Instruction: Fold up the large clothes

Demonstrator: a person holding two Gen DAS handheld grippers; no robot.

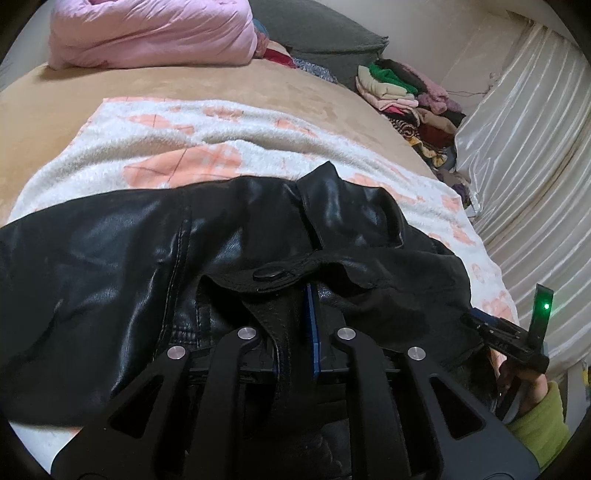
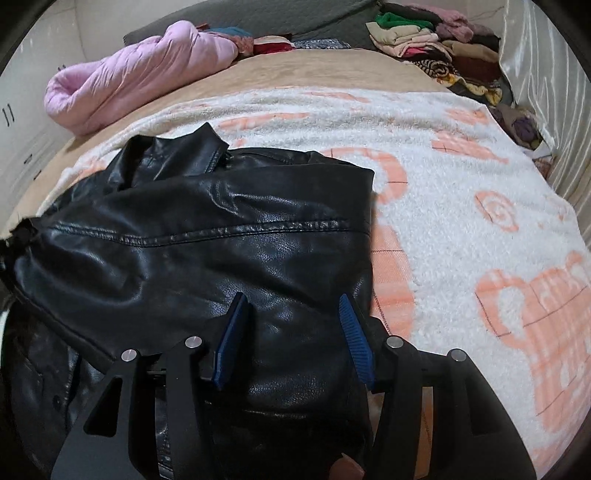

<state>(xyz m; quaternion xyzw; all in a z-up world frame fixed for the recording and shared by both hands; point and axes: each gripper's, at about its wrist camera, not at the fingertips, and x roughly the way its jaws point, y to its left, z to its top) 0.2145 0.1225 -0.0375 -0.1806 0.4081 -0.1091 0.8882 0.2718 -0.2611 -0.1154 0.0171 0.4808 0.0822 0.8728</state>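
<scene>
With L claw [image 1: 295,295] pinching the black jacket [image 2: 207,240] edge, keep R claw [image 2: 291,314], spread above jacket, clear before regripping near fold.

A white fleece blanket [image 2: 443,155] with orange-pink motifs lies spread over a tan bed cover [image 1: 229,85]; a rolled pink quilted comforter [image 2: 140,74] rests on the tan cover at the far left, with a grey pillow [image 1: 325,33] beyond it. A pile of mixed folded clothes [image 2: 436,40], including a green item and beige items, sits at the far right corner; a cream satin curtain [image 1: 524,147] hangs just beside that pile.
</scene>
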